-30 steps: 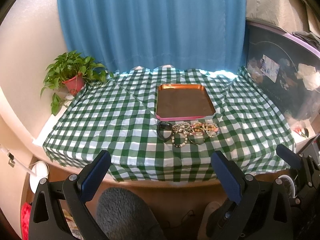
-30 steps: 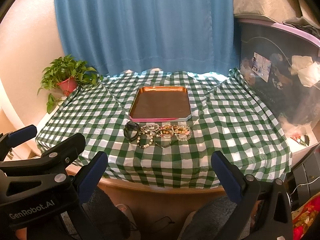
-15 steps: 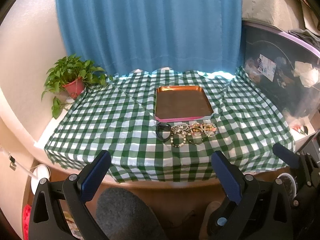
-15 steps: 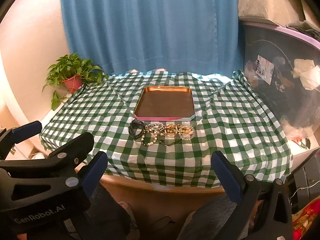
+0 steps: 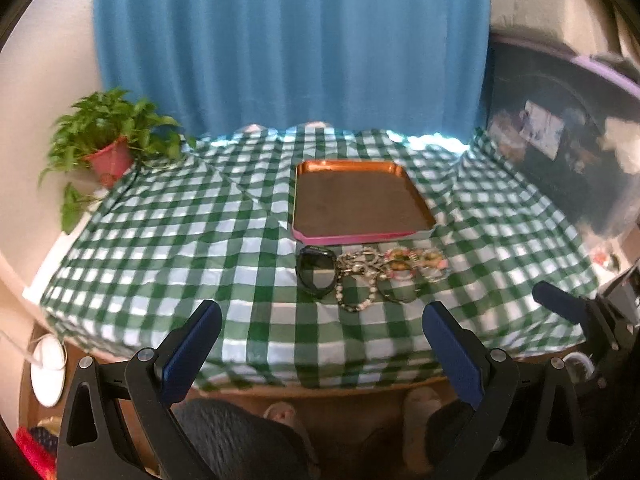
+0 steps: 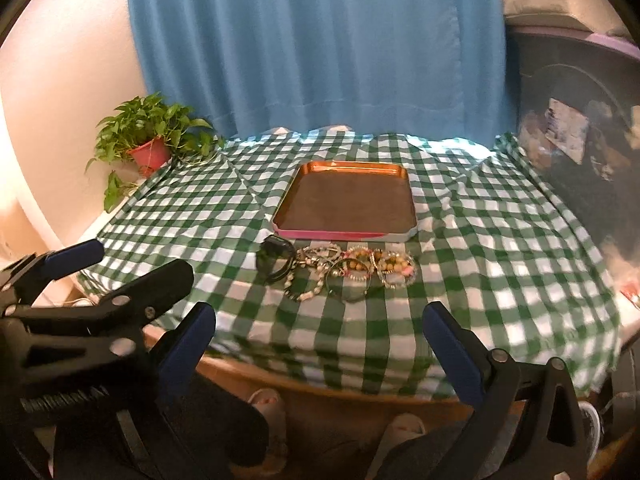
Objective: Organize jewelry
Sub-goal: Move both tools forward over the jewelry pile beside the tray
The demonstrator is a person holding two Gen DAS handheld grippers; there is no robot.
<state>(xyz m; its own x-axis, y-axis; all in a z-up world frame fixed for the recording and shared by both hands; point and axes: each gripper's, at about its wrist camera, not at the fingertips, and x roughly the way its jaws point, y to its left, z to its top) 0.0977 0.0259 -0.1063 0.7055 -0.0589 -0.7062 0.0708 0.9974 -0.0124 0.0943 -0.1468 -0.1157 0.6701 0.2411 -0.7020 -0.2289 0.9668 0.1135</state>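
Both grippers hang low in the frame, short of the tabletop's near edge, and neither touches anything. The left gripper [image 5: 322, 338] has its blue pads [image 5: 192, 350] spread wide with nothing between them. The right gripper [image 6: 320, 340] is spread just as wide and is likewise bare.

On the green checked cloth [image 5: 180, 240], a copper tray [image 5: 356, 168] with a pink front lip sits at mid-frame, its dark floor bare. Just below its lip, the jewelry [image 5: 374, 276] lies in a tight row on the cloth: a black watch [image 5: 316, 276] at the left end, then beaded bracelets [image 5: 358, 294] overlapping one another toward the right. The row sits close to the tray's lip, but whether any piece touches it I cannot tell.

A plant [image 5: 108, 140] in a red pot stands at the left of the frame, at the cloth's far corner. A blue curtain [image 5: 288, 40] fills the top, and a dark bin [image 5: 560, 152] stands at the right
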